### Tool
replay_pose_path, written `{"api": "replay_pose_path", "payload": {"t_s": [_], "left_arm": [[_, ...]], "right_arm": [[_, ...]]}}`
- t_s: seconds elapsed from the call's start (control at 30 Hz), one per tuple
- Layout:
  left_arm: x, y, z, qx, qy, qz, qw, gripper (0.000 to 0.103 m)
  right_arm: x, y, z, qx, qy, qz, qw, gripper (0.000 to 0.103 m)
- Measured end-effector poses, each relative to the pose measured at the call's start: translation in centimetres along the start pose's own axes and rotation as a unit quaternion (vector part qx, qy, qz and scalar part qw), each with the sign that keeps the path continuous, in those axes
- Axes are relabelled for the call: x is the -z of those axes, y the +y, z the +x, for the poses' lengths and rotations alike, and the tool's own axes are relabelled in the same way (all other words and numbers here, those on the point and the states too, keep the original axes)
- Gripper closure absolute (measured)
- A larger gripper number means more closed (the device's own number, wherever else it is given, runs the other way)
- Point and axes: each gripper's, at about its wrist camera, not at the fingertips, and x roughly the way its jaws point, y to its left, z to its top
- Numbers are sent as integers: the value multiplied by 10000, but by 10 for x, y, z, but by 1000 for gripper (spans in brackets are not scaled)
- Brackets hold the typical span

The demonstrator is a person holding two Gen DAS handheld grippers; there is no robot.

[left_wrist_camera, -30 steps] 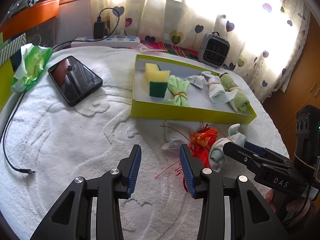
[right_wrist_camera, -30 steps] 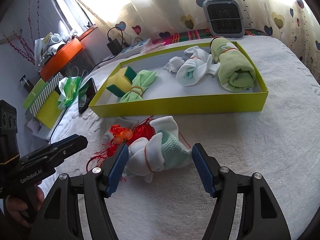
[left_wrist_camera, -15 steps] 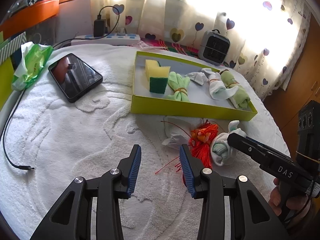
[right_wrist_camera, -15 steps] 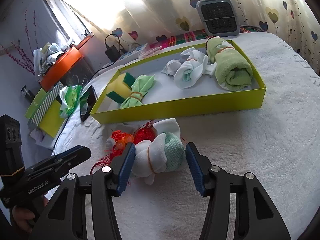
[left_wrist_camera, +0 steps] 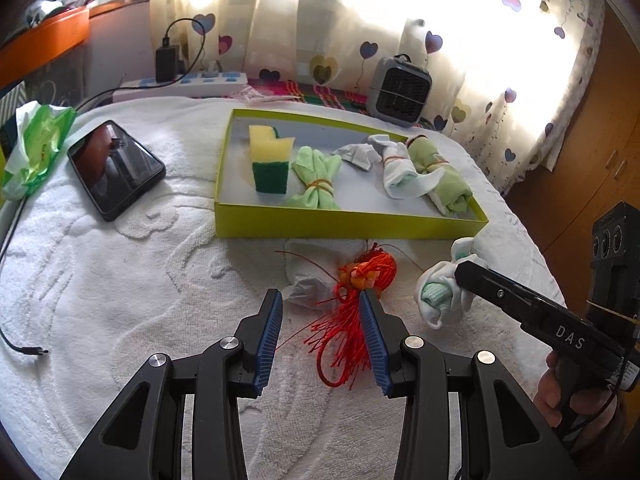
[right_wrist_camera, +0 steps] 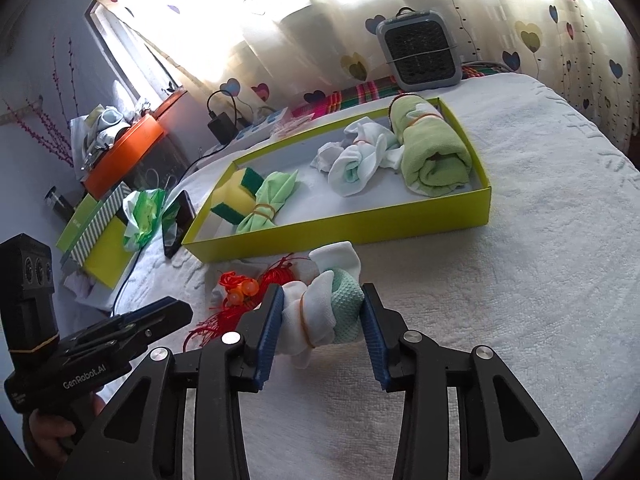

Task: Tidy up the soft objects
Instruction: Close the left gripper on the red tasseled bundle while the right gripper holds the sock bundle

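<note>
White towel (left_wrist_camera: 120, 280) — yellow tray (left_wrist_camera: 348, 226) holds sponge (left_wrist_camera: 270, 160), cloths.

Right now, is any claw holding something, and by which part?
The right claw is shut on the rolled sock bundle, gripping its two sides near the rubber band. The left claw is open over the red tassel, holding nothing.
</note>
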Motion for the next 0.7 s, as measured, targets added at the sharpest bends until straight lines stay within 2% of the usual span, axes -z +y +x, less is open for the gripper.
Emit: {"api": "replay_pose_path", "payload": {"t_s": [0.2, 0.7], "left_arm": [[-8, -13, 7, 191, 13, 223, 9996, 65], [-20, -29, 32, 210, 207, 529, 9982, 65]], "right_arm": [[-1, -9, -9, 107, -95, 22, 9999, 63], [-4, -19, -14, 135, -149, 4, 9998, 63]]}}
